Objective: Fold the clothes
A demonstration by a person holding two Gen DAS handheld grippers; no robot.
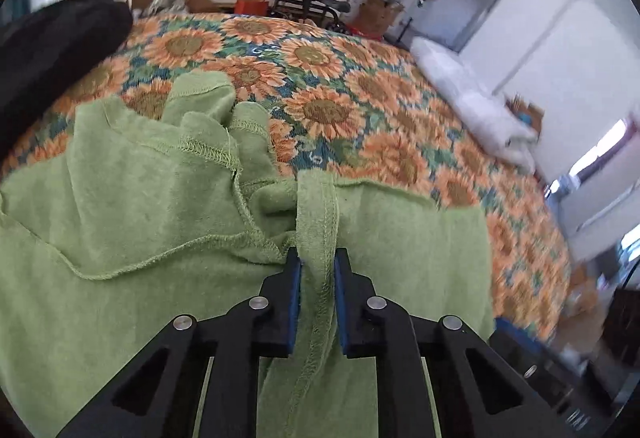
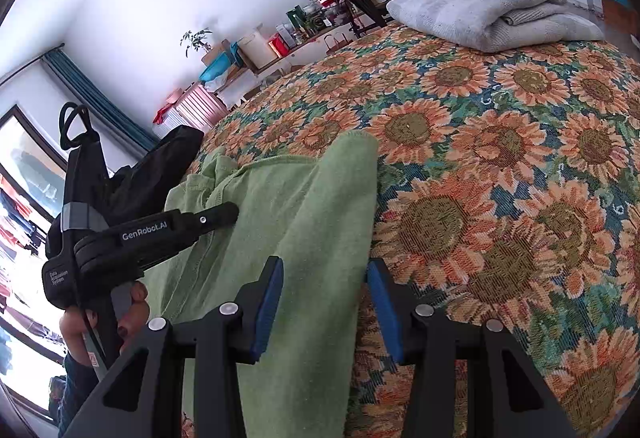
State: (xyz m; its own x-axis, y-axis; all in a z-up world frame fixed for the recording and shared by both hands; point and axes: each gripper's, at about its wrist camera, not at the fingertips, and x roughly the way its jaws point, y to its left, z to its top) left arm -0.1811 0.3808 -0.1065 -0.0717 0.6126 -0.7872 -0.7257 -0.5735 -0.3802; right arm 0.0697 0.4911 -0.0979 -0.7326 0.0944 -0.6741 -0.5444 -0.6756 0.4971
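- A green garment (image 1: 168,238) lies on a bed covered by a sunflower bedspread (image 1: 320,110), which serves as the landmark here.
- The left wrist view shows the left gripper (image 1: 318,266) with its blue-padded jaws pinched on a stitched hem fold of the garment; the cloth bunches in rumpled seams just beyond the fingertips.
- The right wrist view shows what the other cannot: the right gripper (image 2: 325,274) with jaws spread wide, straddling the garment's right edge where it meets the bedspread, gripping nothing.
- That same view also shows the left gripper (image 2: 160,234) from the side, in a hand (image 2: 100,322), at the garment's left.
- The garment's long axis runs away from the camera across the bedspread, its far end narrowing.
- A folded pale blanket (image 2: 492,14) rests at the bedspread's far side.
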